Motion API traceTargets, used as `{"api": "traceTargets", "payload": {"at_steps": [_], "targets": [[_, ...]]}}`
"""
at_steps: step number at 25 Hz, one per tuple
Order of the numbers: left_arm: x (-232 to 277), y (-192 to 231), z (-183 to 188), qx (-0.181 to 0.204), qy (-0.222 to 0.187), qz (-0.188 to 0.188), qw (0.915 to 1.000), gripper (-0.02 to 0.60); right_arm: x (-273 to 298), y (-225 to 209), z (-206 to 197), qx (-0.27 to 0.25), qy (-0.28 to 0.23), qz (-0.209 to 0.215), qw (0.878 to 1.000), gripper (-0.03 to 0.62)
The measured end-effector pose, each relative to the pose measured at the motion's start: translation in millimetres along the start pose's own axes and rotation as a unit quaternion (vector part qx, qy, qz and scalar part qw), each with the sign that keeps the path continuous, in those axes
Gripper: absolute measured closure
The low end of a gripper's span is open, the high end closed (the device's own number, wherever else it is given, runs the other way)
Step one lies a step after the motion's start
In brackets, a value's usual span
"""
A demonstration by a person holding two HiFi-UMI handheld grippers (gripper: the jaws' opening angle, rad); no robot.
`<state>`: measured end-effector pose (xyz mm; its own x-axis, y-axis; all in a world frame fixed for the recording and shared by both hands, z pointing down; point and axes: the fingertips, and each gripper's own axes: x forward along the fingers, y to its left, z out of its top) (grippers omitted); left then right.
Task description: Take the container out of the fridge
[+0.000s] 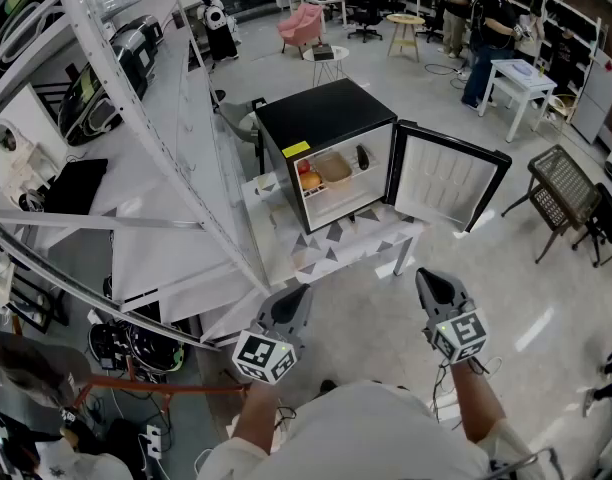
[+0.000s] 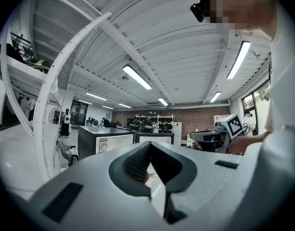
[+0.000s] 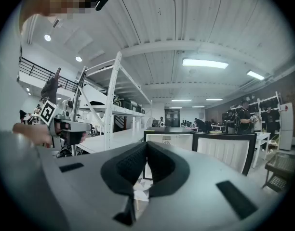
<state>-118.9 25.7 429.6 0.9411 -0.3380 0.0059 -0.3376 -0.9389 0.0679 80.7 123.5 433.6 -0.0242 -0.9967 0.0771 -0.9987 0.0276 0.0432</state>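
Note:
A black mini fridge (image 1: 321,118) stands on a low table with a triangle pattern (image 1: 356,243), its door (image 1: 446,178) swung open to the right. Inside, a tan container (image 1: 334,168) sits on the upper shelf beside red and orange fruit (image 1: 308,179); a dark item (image 1: 362,156) is at the right. My left gripper (image 1: 297,292) and right gripper (image 1: 427,277) hover well short of the fridge, both shut and empty. The left gripper view shows meeting jaws (image 2: 149,144) with the fridge (image 2: 106,141) far ahead. The right gripper view shows the same (image 3: 146,144), with the door (image 3: 224,150) beyond.
A white shelving rack (image 1: 166,138) runs along the left, close to the fridge table. A wire basket chair (image 1: 561,183) and a white table (image 1: 521,78) stand at the right. People and desks fill the back. Cables lie on the floor near my feet (image 1: 126,348).

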Motion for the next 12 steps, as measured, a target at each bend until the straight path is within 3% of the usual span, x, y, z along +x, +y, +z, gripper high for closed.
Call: {"api": "traceTargets", "payload": {"at_steps": [12], "targets": [[-6.4,0.8,1.0,-0.002,-0.001,-0.003,1.0000,0.580,-1.5,7.0,5.0,-0.002,-0.001,-0.005,1.000,0.588]]}}
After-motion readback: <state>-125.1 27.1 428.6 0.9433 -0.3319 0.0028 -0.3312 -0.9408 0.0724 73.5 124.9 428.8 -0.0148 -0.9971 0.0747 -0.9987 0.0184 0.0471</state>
